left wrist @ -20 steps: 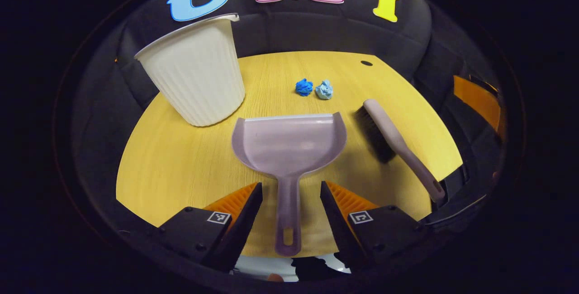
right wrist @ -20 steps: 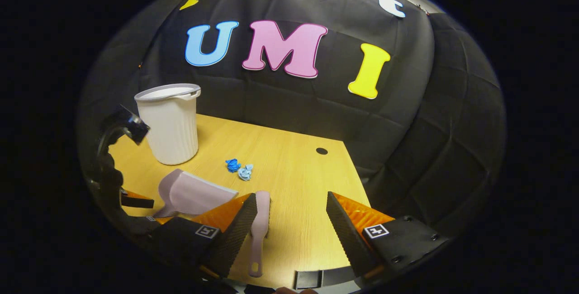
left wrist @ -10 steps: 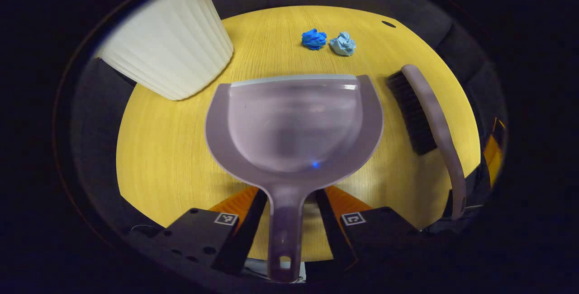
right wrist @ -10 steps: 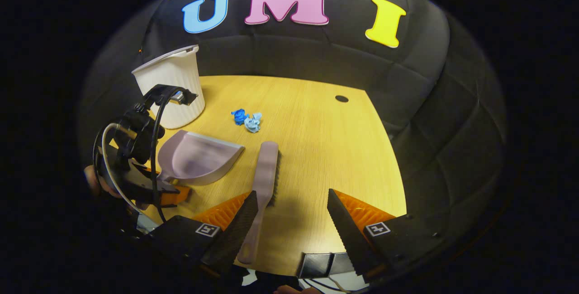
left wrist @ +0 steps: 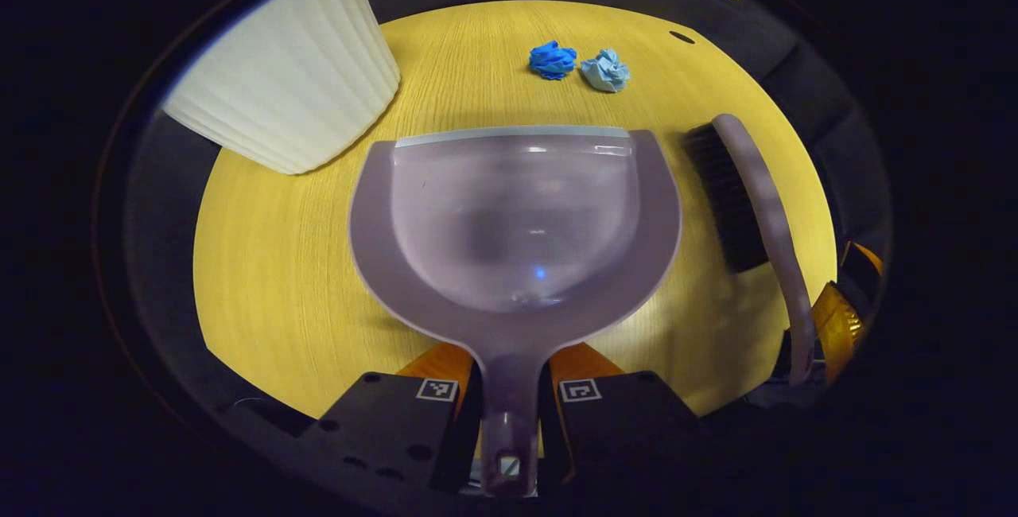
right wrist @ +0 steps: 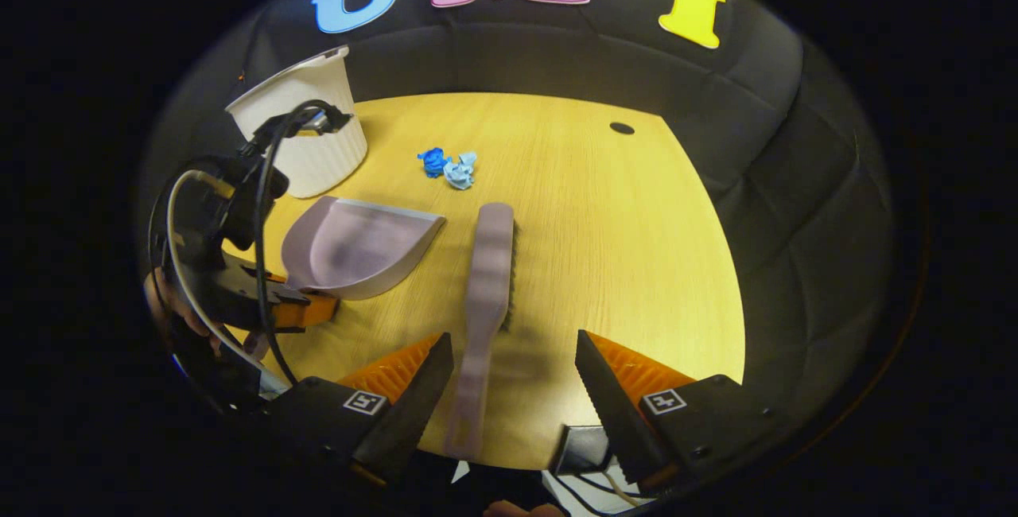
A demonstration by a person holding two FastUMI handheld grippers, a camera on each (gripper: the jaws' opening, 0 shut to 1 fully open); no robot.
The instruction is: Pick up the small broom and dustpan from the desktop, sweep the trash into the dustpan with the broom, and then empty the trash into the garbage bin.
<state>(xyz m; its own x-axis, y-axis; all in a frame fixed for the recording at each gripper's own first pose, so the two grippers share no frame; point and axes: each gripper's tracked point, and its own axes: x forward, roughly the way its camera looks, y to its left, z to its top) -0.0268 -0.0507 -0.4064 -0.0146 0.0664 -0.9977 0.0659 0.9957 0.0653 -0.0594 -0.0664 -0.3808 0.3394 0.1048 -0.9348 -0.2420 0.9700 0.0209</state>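
A mauve dustpan (left wrist: 517, 215) lies flat on the yellow wooden desk (left wrist: 278, 262), mouth facing away. My left gripper (left wrist: 509, 390) is shut on its handle, both fingers pressing the sides. The matching broom (left wrist: 751, 199) lies to the right of the pan, bristles toward it. In the right gripper view the broom (right wrist: 489, 278) points away, and its handle lies between the fingers of my open right gripper (right wrist: 509, 390), closer to the left finger and untouched. Two crumpled wads, dark blue (left wrist: 553, 60) and pale blue (left wrist: 604, 71), sit beyond the pan. The dustpan (right wrist: 358, 246) and left gripper (right wrist: 270, 302) show at left.
A white ribbed bin (left wrist: 286, 79) stands at the desk's far left, close to the pan's left corner; the bin (right wrist: 306, 135) rises behind the left gripper's cable. A small dark hole (right wrist: 621, 128) marks the far right of the desk (right wrist: 636, 246). Black cloth walls close in.
The left fingers have closed from either side onto the dustpan handle. The right gripper has come down and forward over the broom handle, staying open.
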